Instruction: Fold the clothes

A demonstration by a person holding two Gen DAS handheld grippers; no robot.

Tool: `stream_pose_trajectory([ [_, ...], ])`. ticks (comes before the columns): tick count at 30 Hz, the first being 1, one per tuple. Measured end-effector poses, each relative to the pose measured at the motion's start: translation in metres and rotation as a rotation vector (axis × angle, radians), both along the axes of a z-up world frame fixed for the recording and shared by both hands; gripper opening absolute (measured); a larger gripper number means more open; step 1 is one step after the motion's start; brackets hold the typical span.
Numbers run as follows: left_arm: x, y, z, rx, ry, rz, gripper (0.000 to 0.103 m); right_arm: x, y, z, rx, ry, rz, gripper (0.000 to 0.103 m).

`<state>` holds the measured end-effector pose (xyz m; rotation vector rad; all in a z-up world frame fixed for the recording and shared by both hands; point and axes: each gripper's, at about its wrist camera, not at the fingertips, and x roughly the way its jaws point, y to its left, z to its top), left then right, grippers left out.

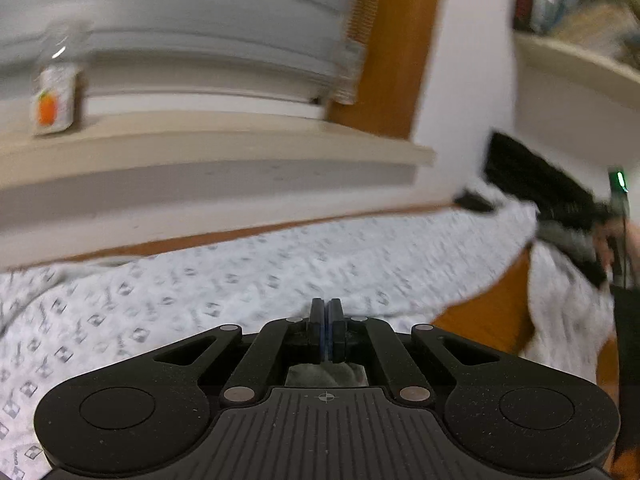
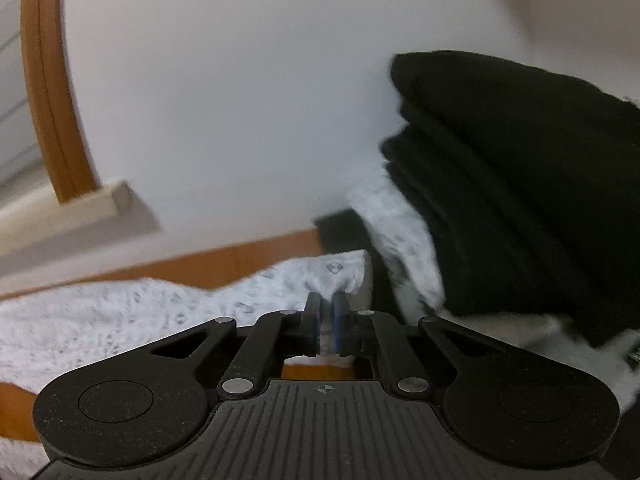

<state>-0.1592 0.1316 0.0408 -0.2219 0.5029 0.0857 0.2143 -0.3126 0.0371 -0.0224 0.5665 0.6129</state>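
A white garment with a small grey print (image 1: 240,276) lies spread over an orange-brown wooden surface (image 1: 492,316). My left gripper (image 1: 326,312) is shut at the garment's near edge, its blue pads pressed together. Grey-white cloth shows just beneath the pads, so it appears to pinch the fabric. In the right wrist view the same garment (image 2: 120,312) runs off to the left. My right gripper (image 2: 327,308) is shut on a raised edge of it, and white cloth shows between the pads. The frames are blurred.
A stack of folded black clothes (image 2: 520,184) sits close on the right against the white wall, also seen as the black stack (image 1: 532,176). A hand (image 1: 604,240) shows at the right edge. A windowsill (image 1: 200,148) carries a small orange-labelled bottle (image 1: 54,100).
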Motion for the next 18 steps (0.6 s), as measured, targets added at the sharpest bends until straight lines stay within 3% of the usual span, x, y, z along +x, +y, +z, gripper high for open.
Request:
stream_pose_trajectory([
  [5, -0.001, -0.031, 0.002, 0.039, 0.045, -0.08, 0.001, 0.0, -0.009, 0.005, 0.031, -0.019, -0.046, 0.011],
  [6, -0.002, -0.035, 0.003, 0.038, 0.047, -0.089, 0.001, 0.0, -0.009, 0.006, 0.034, -0.025, -0.058, 0.014],
  [8, -0.006, -0.043, 0.006, 0.05, 0.053, -0.1, 0.001, 0.002, -0.006, 0.006, 0.052, -0.022, -0.059, 0.033],
  [10, -0.011, -0.052, 0.009, 0.071, 0.062, -0.106, 0.001, 0.003, 0.002, 0.004, 0.064, -0.011, -0.041, 0.034],
  [14, -0.015, -0.059, 0.006, 0.099, 0.08, -0.092, 0.001, 0.006, 0.028, -0.003, 0.059, 0.004, -0.019, 0.051],
  [18, -0.018, -0.053, 0.002, 0.1, 0.087, -0.065, 0.001, 0.02, 0.035, -0.015, 0.014, 0.002, -0.08, 0.054],
])
